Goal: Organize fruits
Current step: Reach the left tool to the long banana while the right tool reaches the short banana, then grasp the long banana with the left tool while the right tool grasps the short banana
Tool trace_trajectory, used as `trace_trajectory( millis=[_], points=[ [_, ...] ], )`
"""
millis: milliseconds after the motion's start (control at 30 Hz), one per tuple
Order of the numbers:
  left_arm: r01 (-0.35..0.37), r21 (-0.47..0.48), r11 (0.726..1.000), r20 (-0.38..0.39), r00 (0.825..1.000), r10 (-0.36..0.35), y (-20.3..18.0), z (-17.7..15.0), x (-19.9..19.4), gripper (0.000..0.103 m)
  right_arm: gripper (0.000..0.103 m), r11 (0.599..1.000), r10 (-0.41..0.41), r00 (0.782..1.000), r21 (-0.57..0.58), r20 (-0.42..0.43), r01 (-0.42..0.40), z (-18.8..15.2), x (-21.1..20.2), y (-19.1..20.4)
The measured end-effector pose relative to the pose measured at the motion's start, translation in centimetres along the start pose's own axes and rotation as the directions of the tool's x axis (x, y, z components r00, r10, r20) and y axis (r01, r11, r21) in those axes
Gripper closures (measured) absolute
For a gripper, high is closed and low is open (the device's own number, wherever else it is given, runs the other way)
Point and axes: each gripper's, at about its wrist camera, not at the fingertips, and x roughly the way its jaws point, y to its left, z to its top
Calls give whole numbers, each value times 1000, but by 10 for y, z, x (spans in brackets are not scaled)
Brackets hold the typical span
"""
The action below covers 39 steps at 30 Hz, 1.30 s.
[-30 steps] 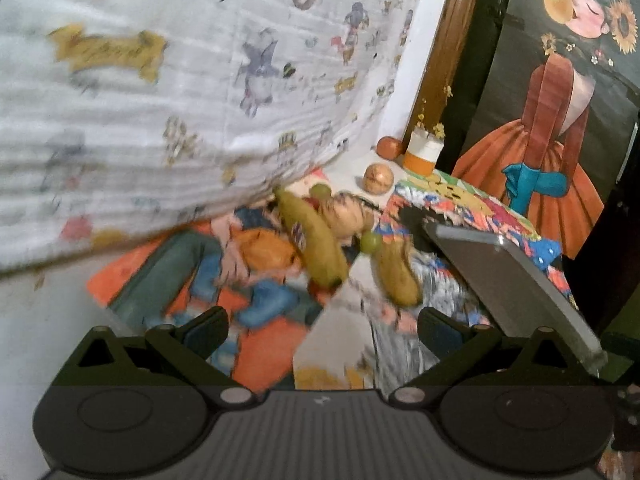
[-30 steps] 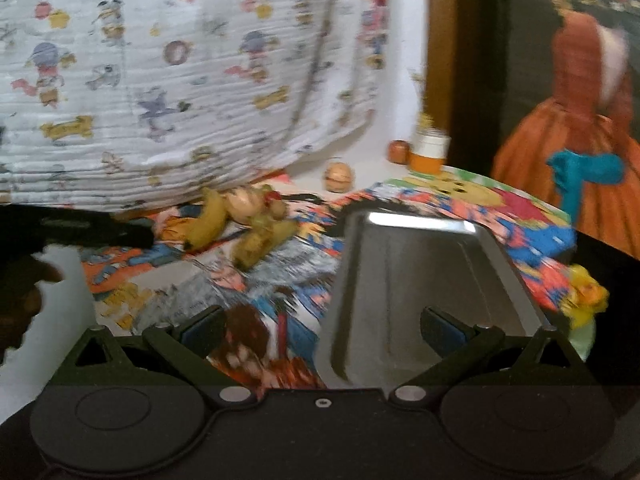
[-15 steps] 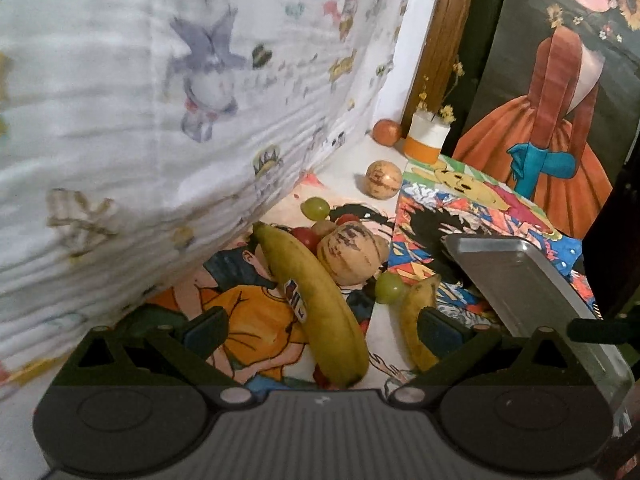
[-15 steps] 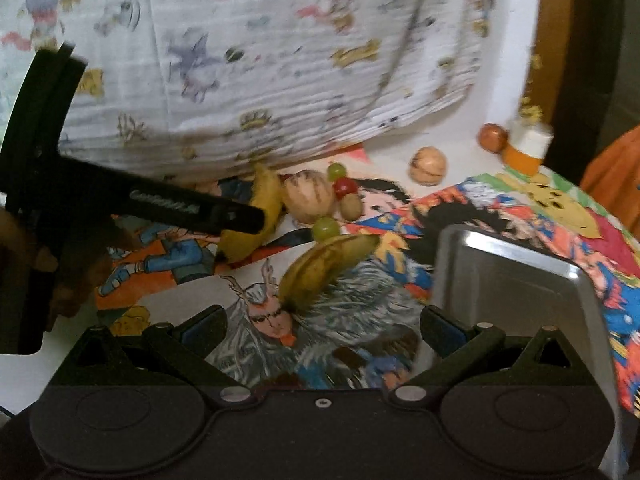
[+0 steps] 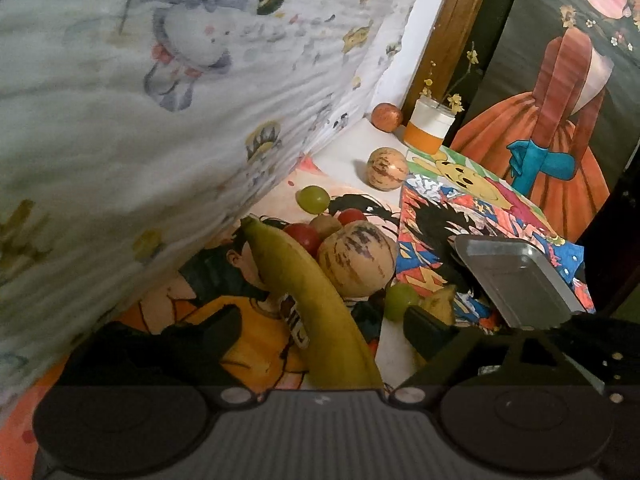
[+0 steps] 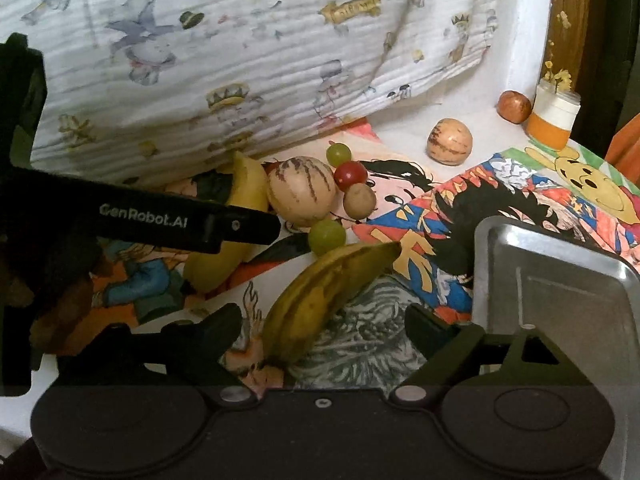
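Note:
A long yellow banana (image 5: 312, 304) with a sticker lies on the comic-print mat, and my left gripper (image 5: 320, 330) straddles it. Its jaws are closing and gaps still show on both sides of the fruit. A shorter, brown-spotted banana (image 6: 320, 296) lies between the jaws of my right gripper (image 6: 320, 326), which are also closing without touching it. A striped melon (image 5: 356, 260) (image 6: 300, 196), green grapes (image 5: 401, 301) (image 6: 327, 235), a red tomato (image 6: 351, 173) and a small brown fruit (image 6: 359, 200) cluster just beyond. A black finger of the left gripper (image 6: 240, 228) crosses the right wrist view.
A metal tray (image 6: 560, 280) (image 5: 516, 276) sits to the right on the colourful mat. Further back lie a second melon (image 6: 449, 141), a reddish fruit (image 6: 515, 106) and an orange-and-white cup (image 6: 552, 120). A cartoon-print cloth (image 5: 160, 120) hangs close on the left.
Both grippers have moved forward and down toward the fruit pile. Each banana now lies between a pair of jaws, and both pairs have narrowed a little.

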Motion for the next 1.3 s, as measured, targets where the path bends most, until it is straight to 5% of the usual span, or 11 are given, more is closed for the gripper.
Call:
trace_trajectory(
  millis=[567,1000,1167,1300],
  points=[
    [6,-6,1000,-12,1000,-6,9,4,0,55,30,1000,-31,999,3,29,31,-10,-9,-15],
    [-22,6,1000,-28,999,22,6,7,7,49,43,999,-20,1000,29,12,19,4,16,-15],
    [-29,12,999,-31,999,30,3,8,8,50,61,1000,18,1000,20,24,-19,4,16,-11],
    [-28,-5,1000,-29,999,28,3,7,7,54,66,999,32,999,33,33,-33,5,16,-11]
  ],
)
